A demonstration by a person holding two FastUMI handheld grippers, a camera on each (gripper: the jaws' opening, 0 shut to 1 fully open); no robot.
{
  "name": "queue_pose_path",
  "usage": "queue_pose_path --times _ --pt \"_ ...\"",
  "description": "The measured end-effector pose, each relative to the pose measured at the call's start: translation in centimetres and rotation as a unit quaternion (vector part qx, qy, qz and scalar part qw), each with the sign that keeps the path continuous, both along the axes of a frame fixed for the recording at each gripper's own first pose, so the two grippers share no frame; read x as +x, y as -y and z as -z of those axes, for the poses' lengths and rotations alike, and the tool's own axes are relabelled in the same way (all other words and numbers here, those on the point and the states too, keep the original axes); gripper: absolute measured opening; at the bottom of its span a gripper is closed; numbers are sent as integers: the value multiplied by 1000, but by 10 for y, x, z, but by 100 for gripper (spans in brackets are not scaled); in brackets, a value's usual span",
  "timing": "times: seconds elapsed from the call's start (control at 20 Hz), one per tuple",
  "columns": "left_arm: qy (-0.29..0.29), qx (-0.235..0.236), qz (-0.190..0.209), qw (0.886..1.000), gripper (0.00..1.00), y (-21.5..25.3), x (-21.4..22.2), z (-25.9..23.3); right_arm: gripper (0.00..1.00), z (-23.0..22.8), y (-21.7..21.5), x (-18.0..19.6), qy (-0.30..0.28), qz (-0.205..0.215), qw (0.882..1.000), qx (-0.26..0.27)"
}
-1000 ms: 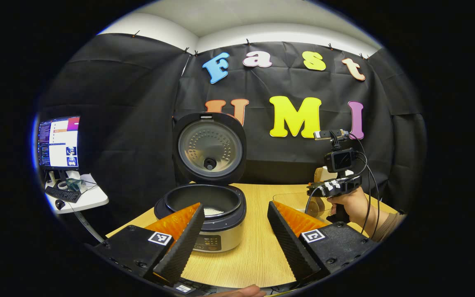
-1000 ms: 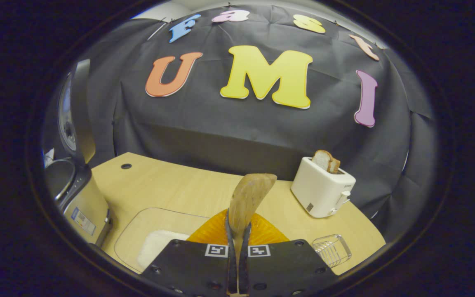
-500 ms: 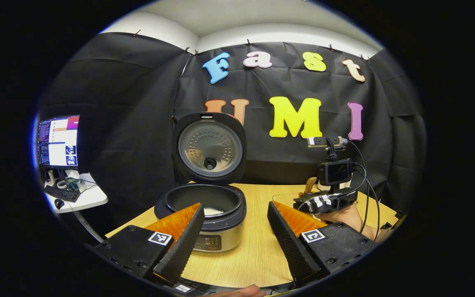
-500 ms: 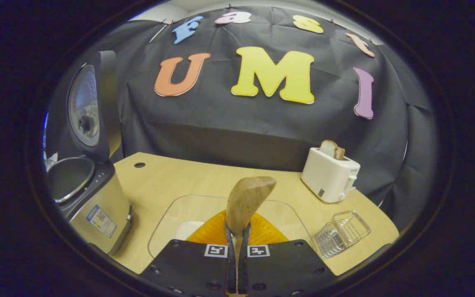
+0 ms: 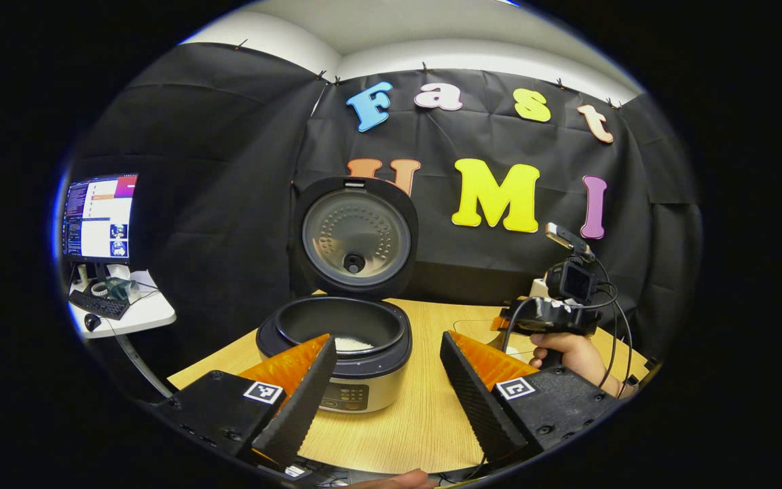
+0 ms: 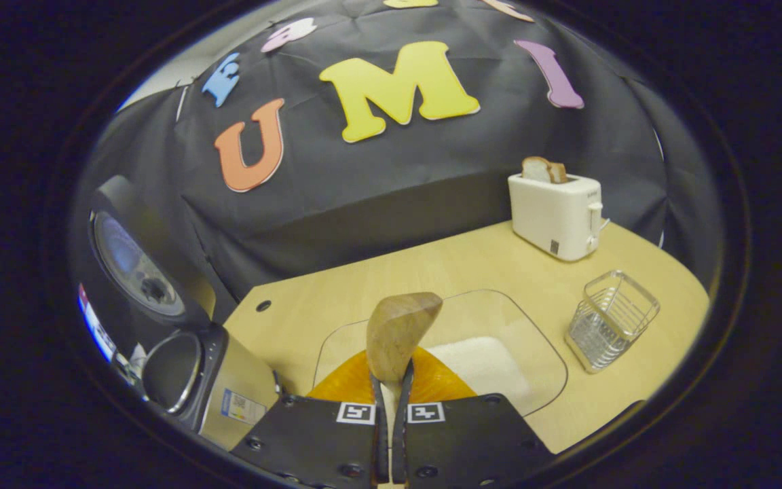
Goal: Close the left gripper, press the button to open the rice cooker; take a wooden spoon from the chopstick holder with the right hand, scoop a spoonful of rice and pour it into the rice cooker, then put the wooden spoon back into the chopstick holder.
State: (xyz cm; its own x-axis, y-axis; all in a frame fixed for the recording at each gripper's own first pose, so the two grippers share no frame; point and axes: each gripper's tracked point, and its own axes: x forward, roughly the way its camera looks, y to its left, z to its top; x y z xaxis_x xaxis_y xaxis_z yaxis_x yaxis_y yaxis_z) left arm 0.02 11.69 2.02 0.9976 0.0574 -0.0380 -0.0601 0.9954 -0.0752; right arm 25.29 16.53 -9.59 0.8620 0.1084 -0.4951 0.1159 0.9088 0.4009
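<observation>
In the right gripper view the right hand-held gripper [image 6: 391, 407] sits at bottom centre, its fingers pressed together on the handle of the spoon [image 6: 398, 333]; the bowl of the spoon rises just above them, tilted a little right, and whether it carries rice cannot be told. Behind the spoon lies a clear tray [image 6: 533, 353] on the bench [image 6: 432, 272], with a white patch of rice [image 6: 479, 363] in its right half; right of the tray stands a wire holder [image 6: 608, 319], nothing visible in it; at upper right a toaster [image 6: 557, 214] has bread in its slot. At lower left the cooker [image 6: 221, 387] is seen from the side, its lid up.

In the left gripper view the left hand-held gripper [image 5: 387, 387] stands at the bottom with its fingers spread wide apart, gripping nothing; past them, left of centre, the cooker [image 5: 343, 346] is open, lid [image 5: 356, 234] upright, a little rice on the pot's floor; at right a hand [image 5: 564, 350] holds the right hand-held gripper [image 5: 547, 316] over the bench; at far left a monitor [image 5: 98, 217] stands on a side table [image 5: 136, 316].
</observation>
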Motion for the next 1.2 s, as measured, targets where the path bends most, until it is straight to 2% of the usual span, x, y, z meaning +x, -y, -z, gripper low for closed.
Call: queue_pose_path --times 0.1,0.2,0.35,0.45,0.6,0.8,0.85,1.05,1.1,1.2 --pt "-3 0 0 1000 98 0 0 2 3 1 1 3 -13 -5 999 52" --pt "-4 0 1 1000 98 1 0 2 2 5 9 6 -34 2 992 120" --pt "-4 1 3 1000 98 3 1 2 3 13 19 7 -69 20 972 222" --pt "-4 3 4 1000 100 4 1 2 2 18 26 7 -84 32 958 271" --pt "-5 4 3 1000 98 5 1 3 2 19 36 7 -82 48 941 324" --pt "-10 6 3 1000 100 5 3 6 2 6 48 3 -77 63 907 410" --pt "-11 6 2 1000 98 4 3 6 2 2 52 2 -73 66 900 424" --pt "-8 -5 -3 1000 100 -2 1 4 2 -6 69 -3 -60 86 890 443" --pt "-8 -5 -4 1000 98 -2 0 4 2 -9 73 -3 -57 89 887 449" --pt "-9 -3 -3 1000 98 -1 0 4 2 -19 76 -4 -47 91 870 481"
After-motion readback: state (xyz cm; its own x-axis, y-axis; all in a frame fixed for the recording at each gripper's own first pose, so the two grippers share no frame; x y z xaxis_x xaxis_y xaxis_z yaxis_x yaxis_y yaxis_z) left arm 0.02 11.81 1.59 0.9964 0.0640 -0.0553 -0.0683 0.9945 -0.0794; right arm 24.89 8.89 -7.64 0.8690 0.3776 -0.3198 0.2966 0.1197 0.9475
